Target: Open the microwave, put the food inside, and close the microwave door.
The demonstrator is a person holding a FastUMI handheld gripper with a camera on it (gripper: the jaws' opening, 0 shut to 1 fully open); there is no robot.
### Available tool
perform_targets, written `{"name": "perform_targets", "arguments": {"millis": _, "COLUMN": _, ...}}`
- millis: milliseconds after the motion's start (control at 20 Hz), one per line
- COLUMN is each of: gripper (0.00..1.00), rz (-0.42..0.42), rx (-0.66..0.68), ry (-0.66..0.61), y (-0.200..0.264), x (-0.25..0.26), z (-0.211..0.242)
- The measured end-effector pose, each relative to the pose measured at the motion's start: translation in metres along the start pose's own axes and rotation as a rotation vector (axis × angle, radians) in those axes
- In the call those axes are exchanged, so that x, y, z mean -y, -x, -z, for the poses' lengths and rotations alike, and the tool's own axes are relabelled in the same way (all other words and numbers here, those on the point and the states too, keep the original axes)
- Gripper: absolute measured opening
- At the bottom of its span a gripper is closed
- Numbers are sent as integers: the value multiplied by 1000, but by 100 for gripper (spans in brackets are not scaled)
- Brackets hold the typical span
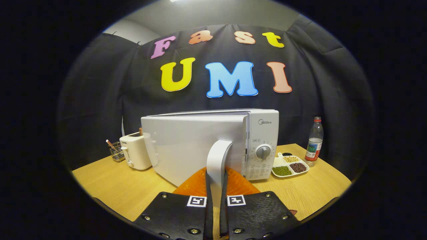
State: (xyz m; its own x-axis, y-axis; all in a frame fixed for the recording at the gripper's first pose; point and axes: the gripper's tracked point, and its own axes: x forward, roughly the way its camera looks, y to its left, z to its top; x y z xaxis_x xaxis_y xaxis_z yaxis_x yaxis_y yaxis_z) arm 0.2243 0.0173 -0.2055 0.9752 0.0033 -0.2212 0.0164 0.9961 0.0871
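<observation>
Pale wooden worktop (126,188) against the booth's black cloth wall (100,86), grey wall above. White microwave (263,133) at mid-worktop, door (186,146) swung partly out toward the camera. Tongs (216,203) clamped on the door's white handle (217,160), both fingers pressing its sides. Orange plate (240,185) under the handle near the front edge, just ahead of the fingers; food on it not discernible. Cream toaster (135,151) and wire utensil holder (116,152) toward the back left corner. Divided dish of beans (289,165) and plastic bottle (314,141) toward the right edge. Bare wood front left and front right.
</observation>
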Motion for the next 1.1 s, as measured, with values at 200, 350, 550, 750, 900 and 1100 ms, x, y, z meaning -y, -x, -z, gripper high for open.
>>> {"name": "perform_targets", "arguments": {"millis": 200, "gripper": 8, "rz": -76, "rx": -10, "ry": -6, "y": 36, "x": -41, "z": 7}}
{"name": "perform_targets", "arguments": {"millis": 350, "gripper": 8, "rz": -176, "rx": -3, "ry": 7, "y": 65, "x": -89, "z": 13}}
{"name": "perform_targets", "arguments": {"millis": 550, "gripper": 7, "rz": -219, "rx": 16, "ry": 21, "y": 88, "x": -141, "z": 21}}
{"name": "perform_targets", "arguments": {"millis": 750, "gripper": 7, "rz": -179, "rx": 64, "ry": 76, "y": 98, "x": -186, "z": 24}}
{"name": "perform_targets", "arguments": {"millis": 900, "gripper": 7, "rz": -105, "rx": 86, "ry": 73, "y": 99, "x": -205, "z": 28}}
{"name": "perform_targets", "arguments": {"millis": 1100, "gripper": 7, "rz": -16, "rx": 128, "ry": 90, "y": 98, "x": -237, "z": 28}}
